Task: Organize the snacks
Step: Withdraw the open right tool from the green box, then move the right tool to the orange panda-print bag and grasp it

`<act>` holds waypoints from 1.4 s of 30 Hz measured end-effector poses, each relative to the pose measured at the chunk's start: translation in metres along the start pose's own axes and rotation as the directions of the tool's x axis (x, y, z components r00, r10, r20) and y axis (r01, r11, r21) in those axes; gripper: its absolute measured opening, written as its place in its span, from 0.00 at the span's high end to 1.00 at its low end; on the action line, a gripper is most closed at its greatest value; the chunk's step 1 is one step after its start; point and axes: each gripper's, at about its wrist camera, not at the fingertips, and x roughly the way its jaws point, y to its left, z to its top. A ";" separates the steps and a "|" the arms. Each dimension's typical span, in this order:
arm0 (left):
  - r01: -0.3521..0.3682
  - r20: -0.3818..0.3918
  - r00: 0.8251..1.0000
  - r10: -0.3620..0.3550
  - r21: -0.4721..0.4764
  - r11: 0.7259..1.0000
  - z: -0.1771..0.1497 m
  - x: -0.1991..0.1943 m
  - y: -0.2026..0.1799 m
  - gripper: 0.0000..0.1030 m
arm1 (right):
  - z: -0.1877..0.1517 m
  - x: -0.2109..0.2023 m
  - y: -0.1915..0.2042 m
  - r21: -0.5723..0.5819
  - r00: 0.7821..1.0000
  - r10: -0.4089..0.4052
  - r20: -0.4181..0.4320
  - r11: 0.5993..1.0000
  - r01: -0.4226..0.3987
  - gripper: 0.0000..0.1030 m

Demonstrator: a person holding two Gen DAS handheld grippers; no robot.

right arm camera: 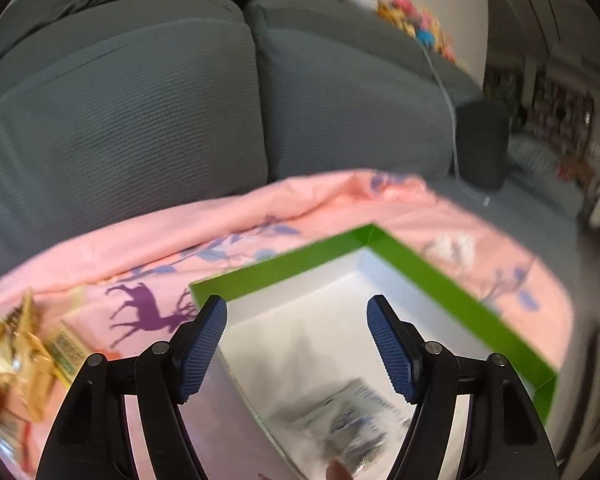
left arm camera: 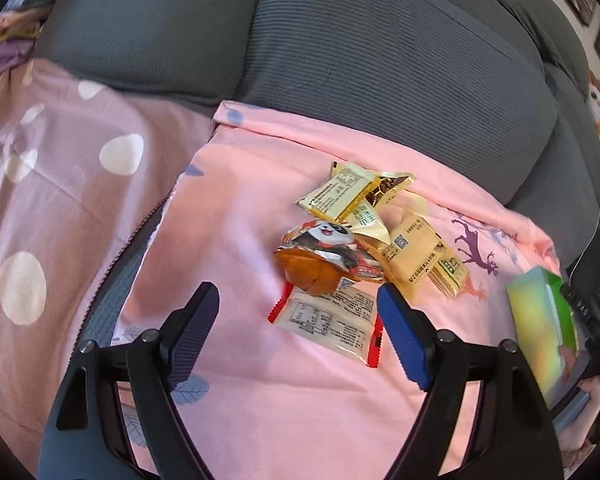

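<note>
Several snack packets (left arm camera: 364,240) lie heaped on the pink sheet (left arm camera: 228,248) that covers the sofa seat, in front of the grey back cushions (left arm camera: 340,60). We hold our left tool (left arm camera: 298,304) over the near edge of that heap with its jaws spread wide and nothing between them. The clear packet with red ends (left arm camera: 328,322) lies just below its tips, and the panda-printed snack (left arm camera: 328,254) sits right behind it. To the right of the heap stands the green-rimmed box (right arm camera: 420,264), white inside, so sorted snacks have a short way to travel. Our right tool (right arm camera: 296,344) hangs over that box, jaws parted and empty. One silvery packet (right arm camera: 352,428) lies blurred in the box's near end, beneath it. We judge the red-ended packet the likeliest next pick.
</note>
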 end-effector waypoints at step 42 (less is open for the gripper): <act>0.051 -0.051 0.997 -0.055 -0.084 0.995 0.007 0.009 0.018 0.19 | -0.001 0.013 0.076 -0.144 0.999 -0.029 0.034 0.989 0.033 0.29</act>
